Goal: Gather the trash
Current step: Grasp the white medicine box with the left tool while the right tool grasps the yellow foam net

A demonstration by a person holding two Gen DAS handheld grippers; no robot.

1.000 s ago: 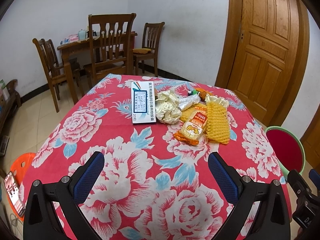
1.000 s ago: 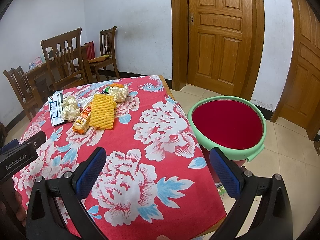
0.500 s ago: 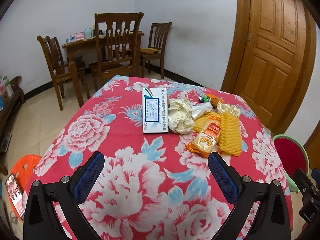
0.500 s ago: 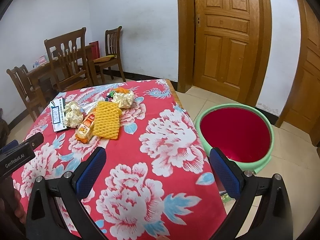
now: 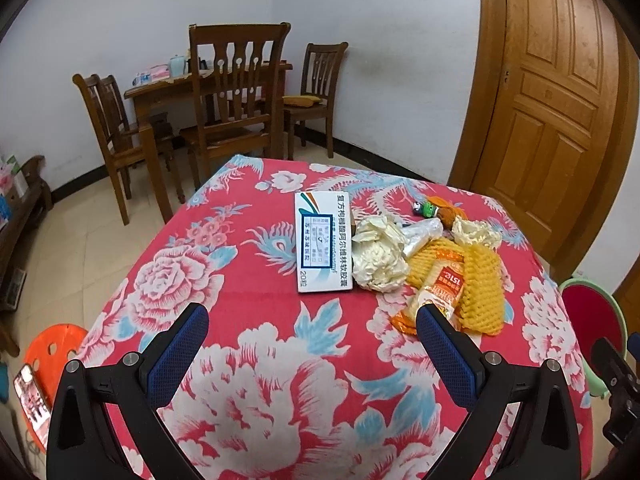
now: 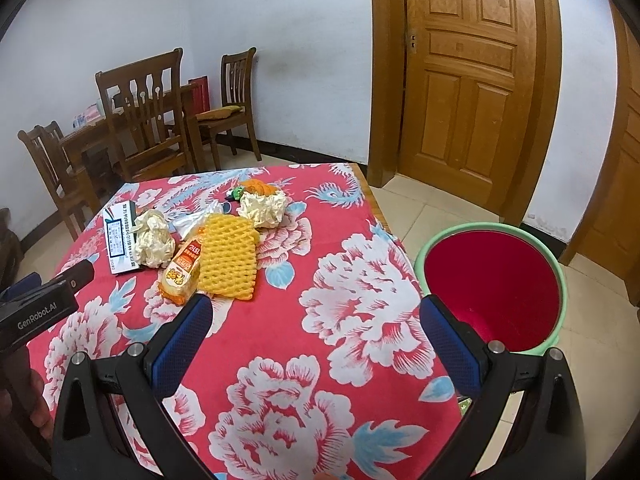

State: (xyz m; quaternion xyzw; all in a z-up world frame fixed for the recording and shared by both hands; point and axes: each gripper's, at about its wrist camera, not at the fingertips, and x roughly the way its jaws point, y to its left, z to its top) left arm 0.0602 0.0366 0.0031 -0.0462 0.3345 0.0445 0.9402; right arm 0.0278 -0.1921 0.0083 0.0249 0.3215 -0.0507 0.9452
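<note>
Fingers [image 5: 176, 356] of the left gripper [image 5: 312, 354] are standing spread wide over the near part of the table [image 5: 248, 360], which is wearing a red cloth printed with big white and pink flowers; nothing is lying between the blue pads. The right gripper [image 6: 316, 342] is hanging in the same way over the table's right half, its pads wide apart and holding nothing. Part of the left unit is showing at the left edge of the right wrist view, with a hand [image 6: 24, 404] gripping it from below.

Beyond the pads, the trash is sitting in a loose cluster past the middle of the cloth. Nearest is an orange snack wrapper [image 5: 434, 294], lying partly under the left edge of a yellow foam net sleeve [image 5: 480, 288]. Just left of the wrapper a crumpled ball of cream paper [image 5: 378, 258] is touching a flat white medicine box [image 5: 323, 246] with blue print. Behind these, a silvery wrapper [image 5: 420, 234], a second cream paper wad [image 5: 476, 234] and a small orange and green piece [image 5: 438, 208] are crowding together.

Off the table's right side, a green-rimmed bin with a red inside [image 6: 494, 286] is standing on the tiled floor, well apart from the trash. Farther back, wooden chairs [image 5: 236, 92] are ringing a wooden dining table [image 5: 160, 88] by the white wall, and a panelled wooden door [image 6: 468, 76] is standing shut.
</note>
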